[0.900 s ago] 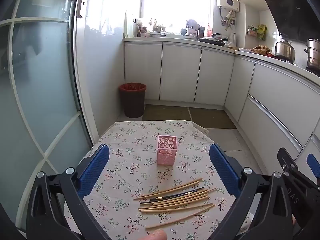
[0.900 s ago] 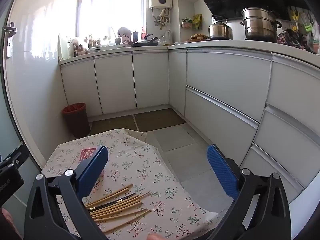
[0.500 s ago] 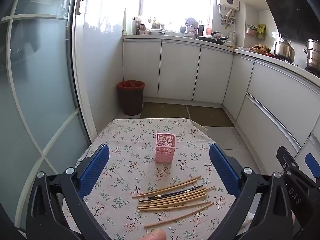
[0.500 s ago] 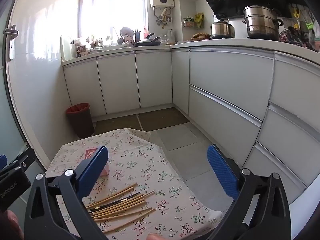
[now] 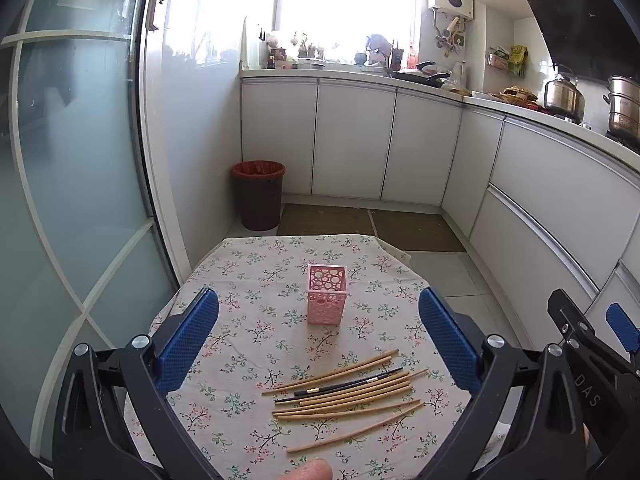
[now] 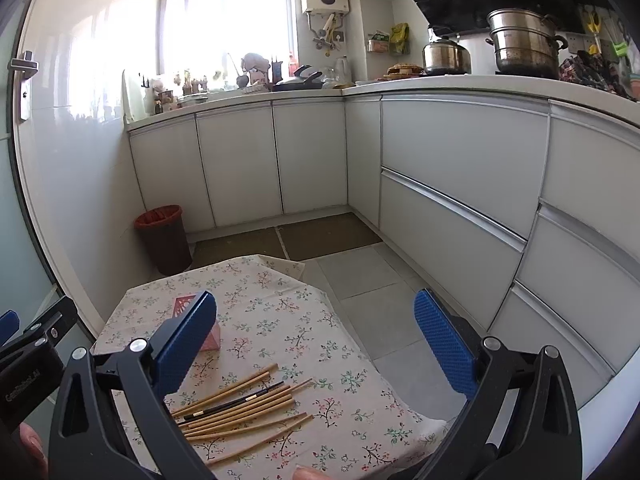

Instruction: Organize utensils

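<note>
A: Where did the utensils lie?

B: A loose bunch of wooden chopsticks (image 5: 348, 394) lay flat on the near part of the table (image 5: 248, 280), on its flowered cloth, a little right of the middle. One dark chopstick (image 5: 344, 383) with a pale band lay among them, touching its neighbours. They all ran roughly left to right, their right ends a bit farther away.

A: And the holder?

B: The pink holder (image 5: 326, 294), a square cup with round holes in its walls, stood upright farther back near the middle of the table, apart from the chopsticks. From the right wrist view only its corner (image 6: 210, 336) showed behind a blue pad.

A: How did the grippers stand?

B: Both were spread wide with nothing between the pads. The left gripper (image 5: 318, 340) hung above the near edge of the table, tilted down toward the holder and chopsticks. The right gripper (image 6: 314, 338) hung beside it, aimed more toward the table's right edge and the tiled floor (image 6: 360, 280).

A: Anything else?

B: A brown bin (image 5: 258, 194) with a red liner stood on the floor beyond the table, by white cabinets (image 5: 352, 140). A fingertip (image 5: 308, 472) showed at the near edge.
</note>
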{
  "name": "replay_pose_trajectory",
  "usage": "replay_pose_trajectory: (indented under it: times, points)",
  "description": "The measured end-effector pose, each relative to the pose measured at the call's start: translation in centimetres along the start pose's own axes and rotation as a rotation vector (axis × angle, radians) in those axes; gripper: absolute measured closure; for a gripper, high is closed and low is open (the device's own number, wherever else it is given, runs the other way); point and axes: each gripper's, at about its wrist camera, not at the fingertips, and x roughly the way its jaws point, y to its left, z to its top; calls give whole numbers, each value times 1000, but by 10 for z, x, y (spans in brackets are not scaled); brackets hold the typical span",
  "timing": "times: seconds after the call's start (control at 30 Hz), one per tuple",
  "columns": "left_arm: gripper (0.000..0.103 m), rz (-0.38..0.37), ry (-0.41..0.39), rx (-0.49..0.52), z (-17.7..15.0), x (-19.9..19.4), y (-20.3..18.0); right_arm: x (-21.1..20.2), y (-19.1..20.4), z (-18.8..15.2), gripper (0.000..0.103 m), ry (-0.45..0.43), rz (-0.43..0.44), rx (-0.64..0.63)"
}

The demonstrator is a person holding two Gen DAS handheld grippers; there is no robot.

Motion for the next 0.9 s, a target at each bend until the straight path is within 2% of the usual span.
replay_pose_trajectory:
  times: [0.9]
  points:
    - [7,3,12,3,-2,4,2,6,-5,-3,6,29,5,18]
